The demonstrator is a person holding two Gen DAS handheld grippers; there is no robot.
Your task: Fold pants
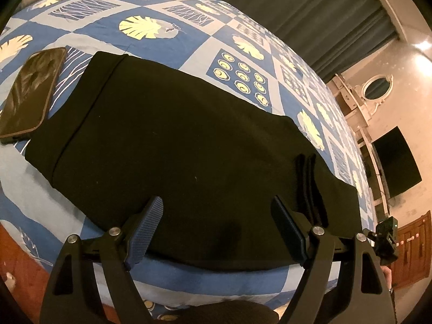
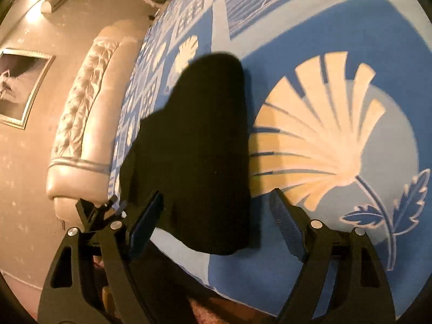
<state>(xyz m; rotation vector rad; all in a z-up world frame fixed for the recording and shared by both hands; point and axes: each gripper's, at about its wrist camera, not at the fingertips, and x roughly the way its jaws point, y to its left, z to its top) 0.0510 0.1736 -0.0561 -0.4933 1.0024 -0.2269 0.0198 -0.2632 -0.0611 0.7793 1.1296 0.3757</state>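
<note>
The black pants [image 1: 172,145] lie flat on the blue patterned bedspread [image 1: 167,46], folded into a wide rectangle, waistband at the left. My left gripper [image 1: 216,205] is open and empty, its fingers over the near edge of the pants. The other gripper shows at the right edge [image 1: 387,240]. In the right wrist view the pants [image 2: 199,148] run away from me as a dark strip. My right gripper [image 2: 216,197] is open and empty, its jaws either side of the pants' near end.
A black phone [image 1: 32,91] lies on the bed left of the waistband. Dark curtains [image 1: 310,8] and a wall screen [image 1: 397,162] are beyond the bed. A padded headboard [image 2: 81,124] and a framed picture [image 2: 19,86] are at the left.
</note>
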